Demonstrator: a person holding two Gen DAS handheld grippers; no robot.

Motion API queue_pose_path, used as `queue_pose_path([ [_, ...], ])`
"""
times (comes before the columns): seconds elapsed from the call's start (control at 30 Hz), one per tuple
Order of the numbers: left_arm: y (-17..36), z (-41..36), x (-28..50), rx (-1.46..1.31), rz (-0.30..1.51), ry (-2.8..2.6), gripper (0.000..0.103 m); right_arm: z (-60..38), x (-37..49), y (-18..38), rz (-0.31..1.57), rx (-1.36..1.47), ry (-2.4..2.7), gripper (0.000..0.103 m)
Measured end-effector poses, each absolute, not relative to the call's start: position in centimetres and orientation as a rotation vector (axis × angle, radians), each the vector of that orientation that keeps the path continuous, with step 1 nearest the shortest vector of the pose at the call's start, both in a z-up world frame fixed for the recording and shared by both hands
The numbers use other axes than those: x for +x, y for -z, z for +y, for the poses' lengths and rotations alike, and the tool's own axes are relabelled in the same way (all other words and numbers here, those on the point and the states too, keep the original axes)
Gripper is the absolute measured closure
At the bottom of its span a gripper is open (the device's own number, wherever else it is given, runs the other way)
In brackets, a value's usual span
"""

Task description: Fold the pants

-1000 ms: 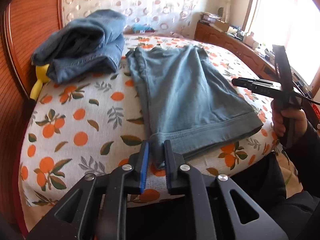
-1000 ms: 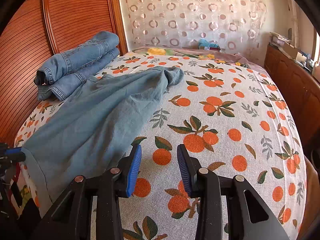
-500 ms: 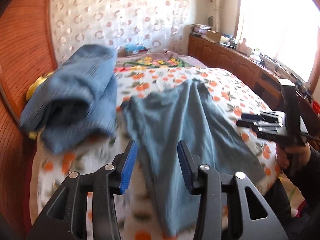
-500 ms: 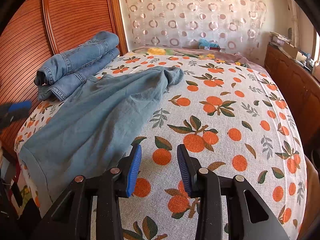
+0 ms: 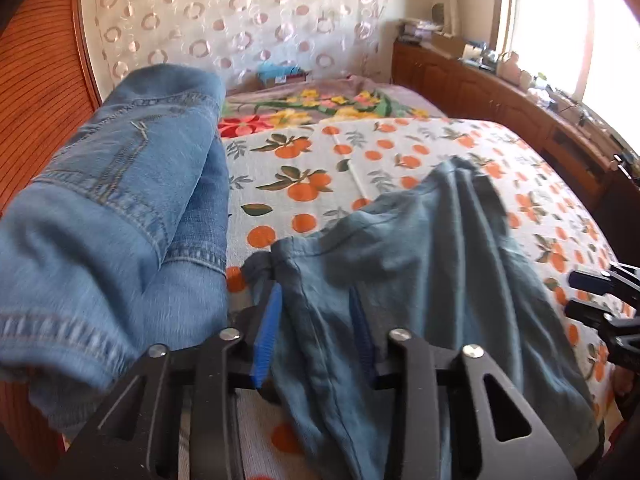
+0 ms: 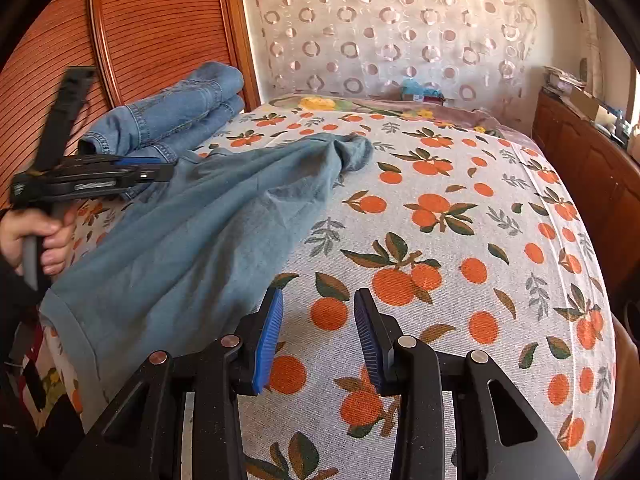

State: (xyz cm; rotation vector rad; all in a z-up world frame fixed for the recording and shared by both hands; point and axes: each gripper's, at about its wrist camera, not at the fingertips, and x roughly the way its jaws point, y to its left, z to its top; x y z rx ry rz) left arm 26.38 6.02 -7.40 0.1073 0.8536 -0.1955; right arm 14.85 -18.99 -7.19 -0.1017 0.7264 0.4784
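From the left wrist: no brand, label or readable writing anywhere. Grey-blue pants spread over the orange-print bedspread, soft and rumpled, long creases running up toward a bunched far end, a stitched seam and a small knotted corner at the near left edge. Left gripper low over that near edge, blue pads apart after just narrowing a little, a fold of the pants' cloth lying between them; whether the pads actually press on the cloth cannot be told. Folded blue jeans stacked just left of the pants, filling the left side of the view, against the reddish slatted headboard. Right gripper's dark fingertips at the right border. Circle-patterned curtain behind, wooden cabinets under the bright window. From the right wrist: again nothing legible. Pants lying diagonally across the left half of the bed, wide hemmed end hanging over the near left edge, narrow end crumpled near the bed's middle, shallow wrinkles along the length. Right gripper held above bare bedspread just right of the pants, pads apart with nothing between them. Left gripper seen side-on at the pants' left edge beside the jeans, gripped by a hand with a dark sleeve.
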Motion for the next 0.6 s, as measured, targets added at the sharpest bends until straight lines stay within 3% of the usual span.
queue_pose_path([
  [0.23, 7.9, 5.9, 28.6, 0.112, 0.893, 0.168, 0.071, -17.7, 14.3, 6.9, 0.722, -0.162, -0.571, 0.064],
  [0.47, 8.3, 5.6, 29.1, 0.117, 0.897, 0.171, 0.071, -16.0, 12.2, 5.9, 0.704, -0.133, -0.647, 0.051],
  [0.5, 8.3, 5.6, 29.0, 0.122, 0.890, 0.171, 0.073, -15.9, 12.0, 5.7, 0.699, -0.118, -0.654, 0.050],
  [0.53, 8.3, 5.6, 29.1, 0.125, 0.890, 0.172, 0.084, -15.8, 11.9, 5.5, 0.697, -0.106, -0.662, 0.049],
  [0.6, 8.3, 5.8, 29.0, 0.129, 0.886, 0.164, 0.092, -15.5, 11.5, 5.3, 0.694, -0.097, -0.665, 0.049],
])
